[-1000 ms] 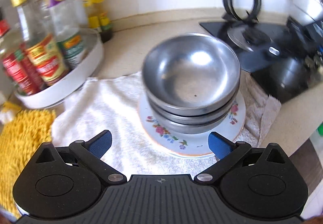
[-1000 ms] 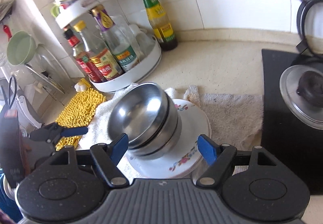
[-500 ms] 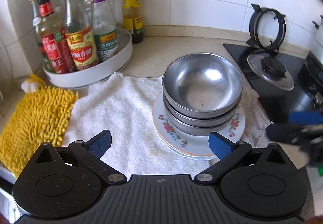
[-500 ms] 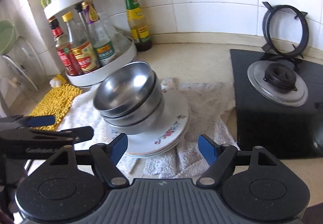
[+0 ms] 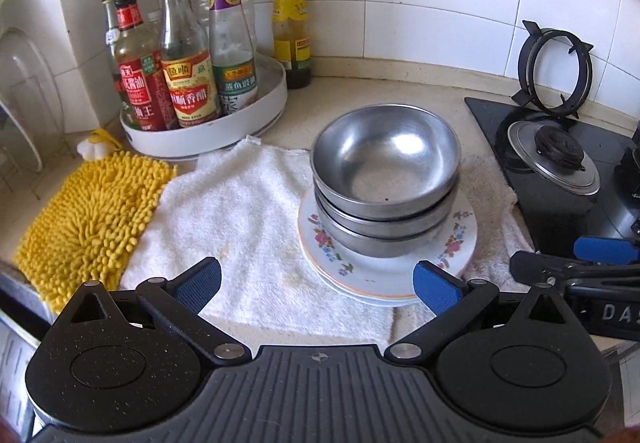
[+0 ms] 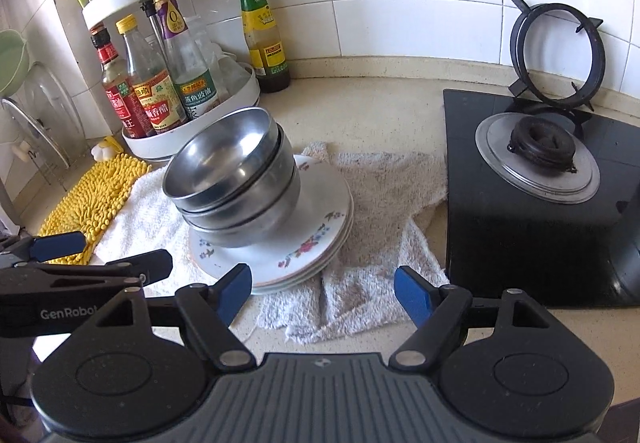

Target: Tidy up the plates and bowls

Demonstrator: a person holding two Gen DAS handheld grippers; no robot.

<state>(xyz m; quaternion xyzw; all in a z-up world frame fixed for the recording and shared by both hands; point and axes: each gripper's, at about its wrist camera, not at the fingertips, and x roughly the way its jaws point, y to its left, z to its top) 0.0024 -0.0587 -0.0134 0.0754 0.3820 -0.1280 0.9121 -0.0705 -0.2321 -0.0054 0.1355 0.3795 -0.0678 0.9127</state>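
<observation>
Left wrist view: we hold the left gripper (image 5: 316,283) empty, fingers apart, short of the steel bowls (image 5: 385,179) nested on the stacked floral plates (image 5: 460,239), which rest on a white towel (image 5: 240,219) near the counter's front edge, presumably for cushioning. Right wrist view: the right gripper (image 6: 322,293), fingers likewise apart and empty, hangs near the plates' rim (image 6: 320,243); the hob (image 6: 536,179) lies rightward.

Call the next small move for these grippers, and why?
Probably none beyond backing off. The bowls sit nested on the stacked plates, which lie on the towel. Left gripper and right gripper are both open, holding nothing and clear of the stack. The stack leans in the right view, though that may be fisheye.
</observation>
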